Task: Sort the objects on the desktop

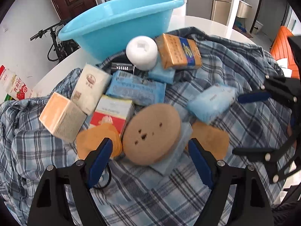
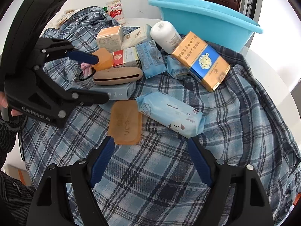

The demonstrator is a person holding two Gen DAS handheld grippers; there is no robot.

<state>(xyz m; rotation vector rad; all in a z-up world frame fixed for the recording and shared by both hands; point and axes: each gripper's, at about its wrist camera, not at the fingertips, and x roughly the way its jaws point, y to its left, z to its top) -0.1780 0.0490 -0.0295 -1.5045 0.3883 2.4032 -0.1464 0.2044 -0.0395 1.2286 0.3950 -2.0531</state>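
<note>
Left wrist view: I see the basin (image 1: 120, 18) at twelve o'clock holding nothing visible, boxes and packets still heaped on the shirt (image 1: 235, 116); left claw (image 1: 150, 150) and right claw (image 2: 150, 148) both wide, empty.

Plaid shirt (image 2: 169, 169): soft woven cloth, matt, rumpled
Basin (image 1: 120, 18): smooth blue plastic, slight sheen
Gold carton (image 2: 203, 60): glossy film wrap
Wipes pack (image 2: 169, 113): thin shiny plastic, crinkled
Round tan pad (image 1: 150, 133): matt, felt-like face
White bottle (image 2: 165, 33): smooth matt plastic
Amber soap bar (image 2: 126, 122): translucent, waxy
Counter (image 1: 207, 23): smooth white, glossy
</note>
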